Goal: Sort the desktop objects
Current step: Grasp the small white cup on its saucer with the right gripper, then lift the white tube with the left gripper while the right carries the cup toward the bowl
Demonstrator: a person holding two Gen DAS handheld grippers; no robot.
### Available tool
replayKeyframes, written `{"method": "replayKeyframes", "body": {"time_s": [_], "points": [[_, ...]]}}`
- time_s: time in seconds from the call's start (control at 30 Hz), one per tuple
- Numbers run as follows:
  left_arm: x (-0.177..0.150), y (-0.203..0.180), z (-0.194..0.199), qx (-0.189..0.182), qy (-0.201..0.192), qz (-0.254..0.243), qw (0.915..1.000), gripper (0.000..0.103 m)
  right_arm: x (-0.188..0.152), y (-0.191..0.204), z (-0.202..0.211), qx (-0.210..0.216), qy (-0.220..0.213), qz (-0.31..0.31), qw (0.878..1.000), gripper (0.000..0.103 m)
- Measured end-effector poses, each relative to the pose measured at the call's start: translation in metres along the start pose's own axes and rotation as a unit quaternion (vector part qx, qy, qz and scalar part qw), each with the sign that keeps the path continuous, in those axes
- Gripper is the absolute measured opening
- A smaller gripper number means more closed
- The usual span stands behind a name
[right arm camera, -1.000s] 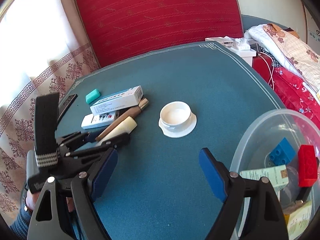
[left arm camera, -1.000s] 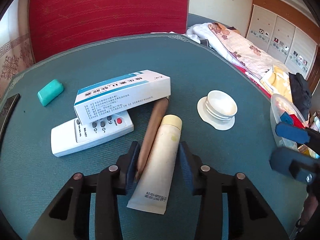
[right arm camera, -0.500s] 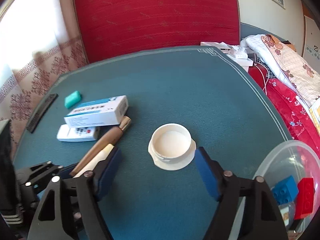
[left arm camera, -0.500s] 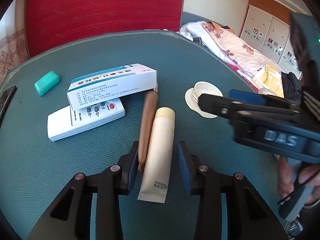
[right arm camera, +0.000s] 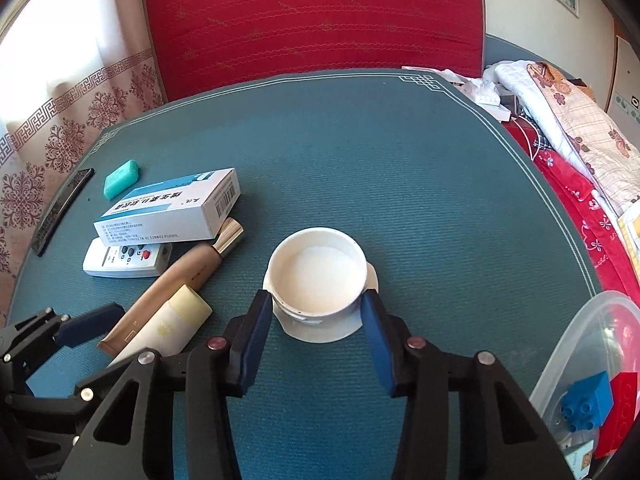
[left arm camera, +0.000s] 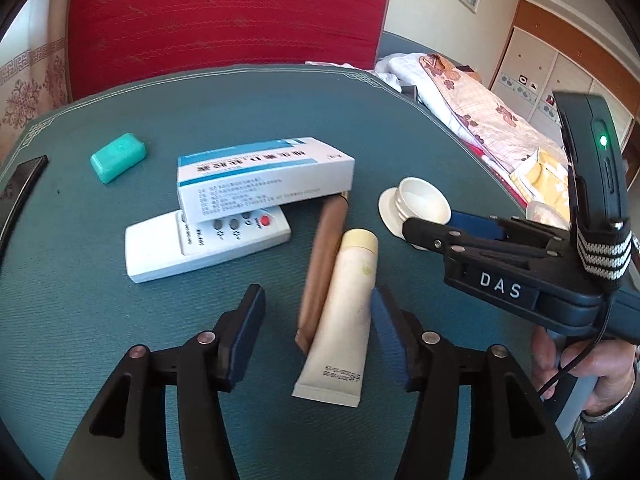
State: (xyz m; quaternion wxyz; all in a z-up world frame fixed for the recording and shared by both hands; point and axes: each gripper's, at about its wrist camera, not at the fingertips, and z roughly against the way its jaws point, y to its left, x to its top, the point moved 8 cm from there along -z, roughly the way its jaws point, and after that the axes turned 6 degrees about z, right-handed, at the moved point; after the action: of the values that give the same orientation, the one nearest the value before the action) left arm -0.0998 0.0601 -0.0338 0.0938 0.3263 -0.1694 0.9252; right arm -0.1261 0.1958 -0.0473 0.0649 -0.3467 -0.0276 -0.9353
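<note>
The right gripper (right arm camera: 316, 338) has just been closing its jaws around the white jar (right arm camera: 318, 274), which stands open-topped on its lid near the middle of the teal tabletop (right arm camera: 400, 152). The blue pads sit at either side of the jar's near wall, and I cannot tell whether they press on it yet or are just shy. The left gripper (left arm camera: 318, 334) has just been opening: its fingers are now spread over the cream tube (left arm camera: 344, 312) and the brown tube (left arm camera: 322, 264) lying side by side towards the near edge, the right pad against the cream tube and the left pad clear of both.

The risk I see is at the jar. The pads meet only the near part of a round, smooth wall, so a squeeze there could squirt it forward or tip it (and whatever white stuff is inside would spill). The lid under it looks loose and would likely be left behind on a lift.

The clear plastic bin (right arm camera: 576, 344) with its blue block (right arm camera: 586, 404) and red block (right arm camera: 620, 412) waits at the near right corner, an open path. Towards the left edge, the medicine box (right arm camera: 172, 210) rests on the white remote (right arm camera: 124, 260), with a green eraser (right arm camera: 122, 178) and a black phone (right arm camera: 62, 210) beyond.
</note>
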Motion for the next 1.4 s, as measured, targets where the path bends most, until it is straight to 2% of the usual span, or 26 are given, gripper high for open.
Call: {"method": "replayKeyframes", "body": {"time_s": [0.23, 0.47, 0.67, 0.87, 1.07, 1.23, 1.4], "points": [[0.013, 0.021, 0.002, 0.018, -0.016, 0.033, 0.9992, 0.059, 0.001, 0.001, -0.001, -0.002, 0.0, -0.002, 1.0, 0.05], [0.009, 0.021, -0.002, 0.022, -0.012, 0.024, 0.9994, 0.059, 0.001, 0.001, -0.001, -0.002, -0.001, -0.004, 1.0, 0.05], [0.002, 0.023, -0.007, 0.064, -0.018, -0.015, 0.9976, 0.059, 0.001, 0.0, -0.001, -0.001, -0.001, -0.007, 1.0, 0.05], [0.01, 0.038, -0.003, 0.109, -0.035, -0.012, 0.9933, 0.059, 0.004, -0.001, -0.001, 0.0, -0.003, -0.016, 1.0, 0.05], [0.012, 0.036, 0.0, 0.073, -0.036, 0.003, 0.9966, 0.059, 0.008, 0.0, -0.003, -0.001, -0.003, -0.015, 1.0, 0.05], [0.015, 0.017, 0.008, 0.037, -0.056, -0.015, 0.9976, 0.059, 0.01, -0.001, -0.006, -0.001, -0.005, -0.017, 1.0, 0.051], [0.014, -0.006, 0.006, 0.008, -0.058, -0.044, 0.9973, 0.059, 0.012, -0.003, -0.007, -0.003, -0.008, -0.017, 1.0, 0.055]]}}
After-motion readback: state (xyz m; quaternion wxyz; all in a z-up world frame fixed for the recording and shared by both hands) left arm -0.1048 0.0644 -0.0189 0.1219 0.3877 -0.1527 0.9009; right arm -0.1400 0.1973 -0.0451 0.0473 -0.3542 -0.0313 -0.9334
